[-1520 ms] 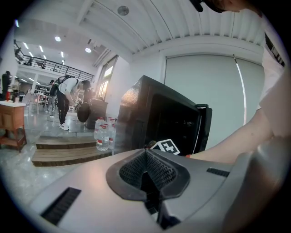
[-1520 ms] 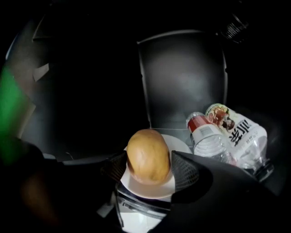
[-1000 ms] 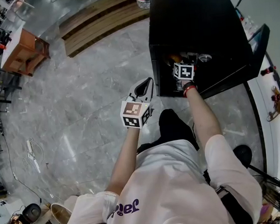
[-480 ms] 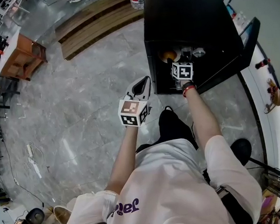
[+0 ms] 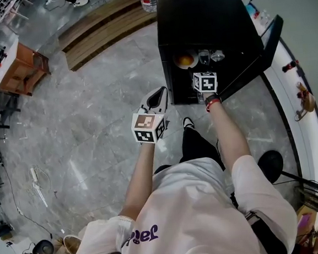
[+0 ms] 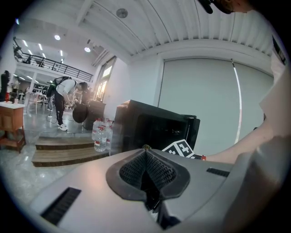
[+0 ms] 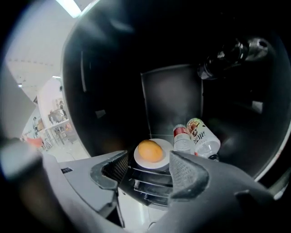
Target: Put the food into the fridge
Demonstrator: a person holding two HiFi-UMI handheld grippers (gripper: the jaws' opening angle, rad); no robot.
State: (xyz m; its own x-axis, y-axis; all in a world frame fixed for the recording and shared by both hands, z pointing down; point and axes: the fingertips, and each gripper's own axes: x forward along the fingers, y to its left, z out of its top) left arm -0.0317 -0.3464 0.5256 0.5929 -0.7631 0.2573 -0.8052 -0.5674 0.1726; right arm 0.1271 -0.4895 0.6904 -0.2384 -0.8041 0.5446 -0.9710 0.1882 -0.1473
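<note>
Right claw: the right gripper (image 7: 151, 168) stands open with nothing between its pads; its jaws have just been closing a little, yet a wide gap remains.
Left claw: the left gripper (image 6: 145, 169) is closed, its ribbed pads meeting on nothing. It is held out over the floor, left of the fridge (image 5: 204, 14) in the head view.
Risk, plate: the open jaws sit low in front of the shelf edge. If the right hand dips or pushes forward, a jaw tip could catch the plate (image 7: 167, 154) by its rim and slide it, or tip the food off.
Risk, bottles: a sideways swing toward the right of the frame would likely knock the two bottles (image 7: 183, 139), which stand touching each other and just beside the plate. One (image 7: 203, 136) looks tilted already.
Risk, door: the door (image 5: 253, 60) hangs open at the right of the head view. A careless shove could jolt the shelf.
Food: a round orange piece (image 7: 150, 150) lies on the white plate inside the fridge, at lower centre of the right gripper view.
Food against claw: it sits beyond the jaw tips and apart from them, framed by the gap but not inside it.
Step, judged: the food appears placed, so what remains is likely shutting the door.
</note>
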